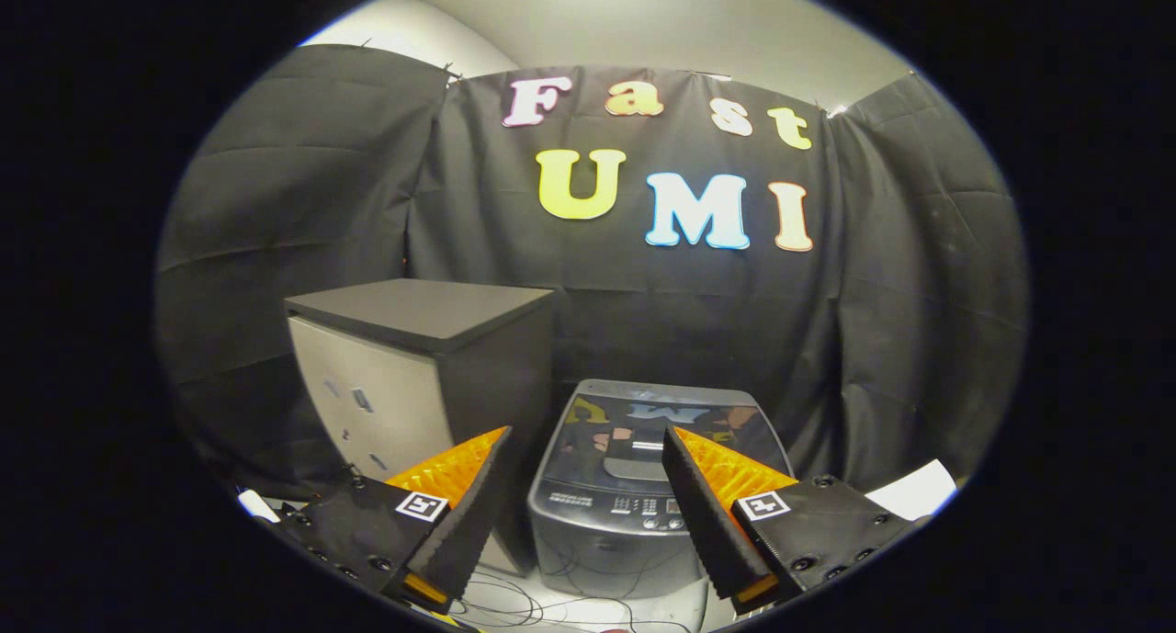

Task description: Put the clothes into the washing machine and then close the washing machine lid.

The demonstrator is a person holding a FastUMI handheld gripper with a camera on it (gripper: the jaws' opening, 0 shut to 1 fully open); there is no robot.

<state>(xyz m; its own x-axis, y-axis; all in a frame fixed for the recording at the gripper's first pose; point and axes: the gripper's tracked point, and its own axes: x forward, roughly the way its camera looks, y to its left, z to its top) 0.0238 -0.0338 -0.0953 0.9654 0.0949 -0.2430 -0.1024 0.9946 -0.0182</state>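
Gripper (585, 481) fingers are standing wide apart with nothing between them, hovering above and short of the washing machine (634, 504), which is sitting at twelve o'clock just beyond the tips. Its glossy lid (657, 426) is lying flat and closed, mirroring the booth wall, so the drum is hidden and no clothes are showing anywhere. That fits either a load already inside with the lid shut again, or clothes waiting somewhere else. A boxy cabinet (413, 376) is standing close at ten o'clock, touching or nearly touching the machine's side. Loose cables (514, 601) are trailing across the floor at six o'clock. Risks as I judge them: a finger swinging toward ten o'clock could be clipping the cabinet, the cables could be snagging a low pass, and the slick lid could be slipping off the pads.
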